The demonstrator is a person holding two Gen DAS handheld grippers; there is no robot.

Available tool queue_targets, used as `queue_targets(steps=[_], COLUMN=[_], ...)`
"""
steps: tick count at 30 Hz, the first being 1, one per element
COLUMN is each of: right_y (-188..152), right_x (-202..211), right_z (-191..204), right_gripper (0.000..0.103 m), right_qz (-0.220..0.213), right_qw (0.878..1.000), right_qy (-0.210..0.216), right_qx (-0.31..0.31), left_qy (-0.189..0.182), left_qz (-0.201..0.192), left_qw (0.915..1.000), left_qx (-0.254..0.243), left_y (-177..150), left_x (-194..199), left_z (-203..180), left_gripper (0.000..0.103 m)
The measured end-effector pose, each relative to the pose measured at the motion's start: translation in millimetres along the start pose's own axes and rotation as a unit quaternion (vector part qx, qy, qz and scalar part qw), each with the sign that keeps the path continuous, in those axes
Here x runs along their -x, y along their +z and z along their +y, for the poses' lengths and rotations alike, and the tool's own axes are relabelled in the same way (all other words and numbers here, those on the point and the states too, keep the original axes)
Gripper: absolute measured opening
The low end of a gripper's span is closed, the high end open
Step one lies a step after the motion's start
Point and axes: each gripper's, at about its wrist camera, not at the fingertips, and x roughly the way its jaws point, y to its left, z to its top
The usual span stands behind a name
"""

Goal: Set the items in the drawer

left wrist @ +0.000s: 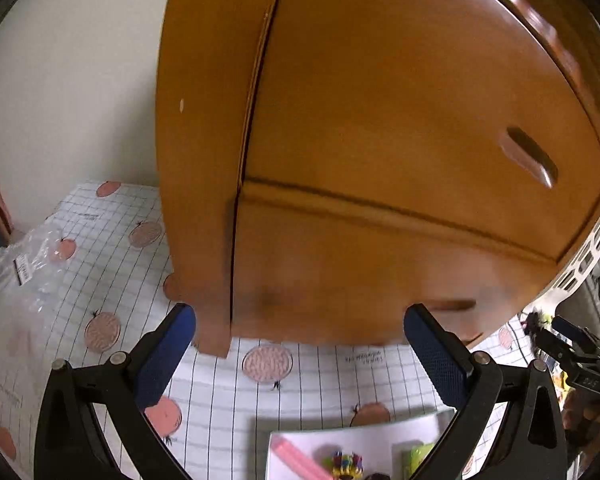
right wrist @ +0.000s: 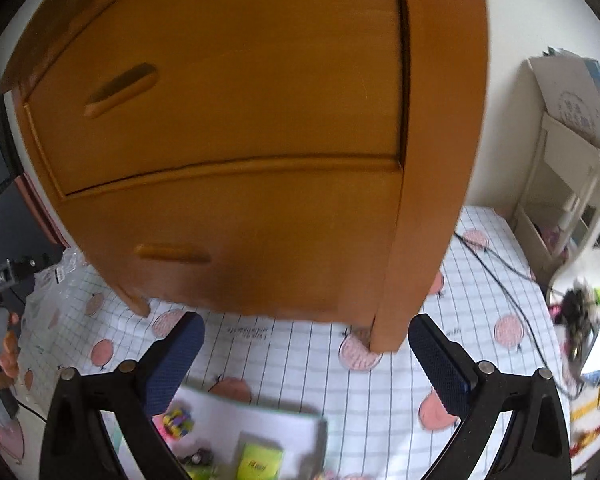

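Both tongs, left tongs (left wrist: 300,344) and right tongs (right wrist: 306,352), spread wide and empty before shut 2-drawer cabinet (left wrist: 380,160).

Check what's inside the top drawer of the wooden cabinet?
Can't tell: the top drawer is fully shut, as is the bottom drawer, so the contents are hidden. The items still lie on the white tray on the checked mat, and both claws are open and empty.

- Left wrist view: low and close before the cabinet (left wrist: 380,160), facing its front from the left side — left edge and wall in sight.
- Right wrist view: equally close, facing the same front from the right side.
- Shared: both drawer fronts, the patterned mat (right wrist: 300,360), the white tray (left wrist: 364,440) at bottom.
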Motion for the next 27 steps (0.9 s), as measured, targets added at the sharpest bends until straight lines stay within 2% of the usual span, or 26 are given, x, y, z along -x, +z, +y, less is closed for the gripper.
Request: queue_targets(steps=[11, 14, 27], right_y=[42.5, 46.7, 56.4], right_x=[-21.3, -22.4, -22.5], right_z=[-11.8, -13.2, -7.7], right_gripper=[0.103, 0.103, 0.103], right_qz=[-0.018, -0.02, -0.016], right_qw=[0.999, 0.999, 0.999], right_qy=[0.005, 0.008, 0.016], right_qx=[0.034, 0.034, 0.043], left_qy=[-0.033, -0.042, -0.041], left_qz=[-0.015, -0.014, -0.011], left_qw=[0.9991, 0.9988, 0.9989], left_qx=[-0.022, -0.023, -0.021], left_y=[22.1, 22.3, 12.2], left_x=[4.2, 7.8, 27.3], left_z=[-0.2, -3.9, -26.2], left_gripper=[0.103, 0.103, 0.103])
